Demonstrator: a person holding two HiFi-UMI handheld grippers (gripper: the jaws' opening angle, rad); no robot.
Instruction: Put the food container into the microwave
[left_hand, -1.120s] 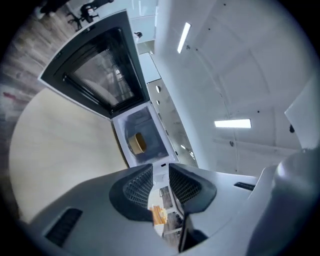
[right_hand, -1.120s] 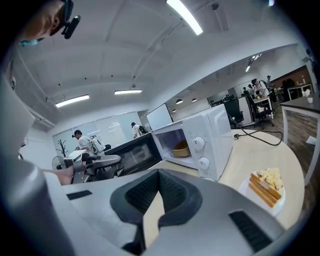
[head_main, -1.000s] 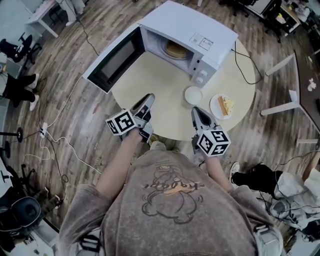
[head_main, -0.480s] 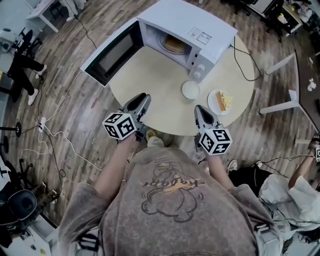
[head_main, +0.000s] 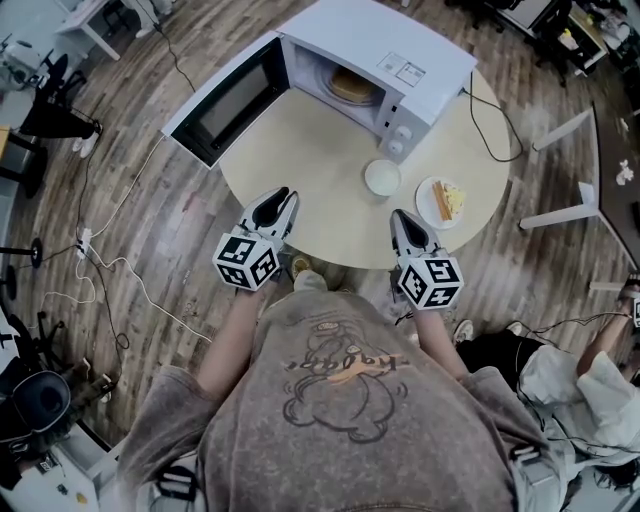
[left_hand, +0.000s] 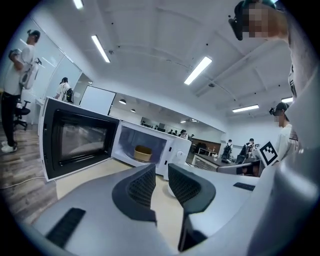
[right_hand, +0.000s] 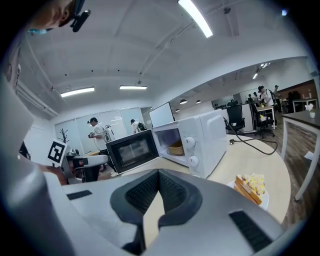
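We see a round table (head_main: 320, 170) with a white microwave (head_main: 400, 50) on its far side. The microwave door (head_main: 225, 120) is swung fully open to the left. The food container (head_main: 350, 92), a low tan bowl, is inside the microwave cavity. The left gripper view also shows it there (left_hand: 143, 152), and so does the right gripper view (right_hand: 176, 148).

In front of the microwave, on the table, there is a small white bowl (head_main: 384, 179). Just beside it to the right is a white plate (head_main: 430, 222) with a piece of sandwich (head_main: 452, 203).

We hold the 2 grippers at the near edge of the table, well apart from each other, and both point toward the microwave. The left gripper (head_main: 277, 196) has its fingers (left_hand: 142, 187) narrow, with only a small gap, and nothing stands between them. The right gripper (head_main: 402, 217) has its fingers (right_hand: 142, 192) together, with the tips touching, and it holds nothing. Neither gripper touches the bowl, the plate or the microwave.

A black cable (head_main: 490, 130) lies on the right part of the table, beside the microwave.
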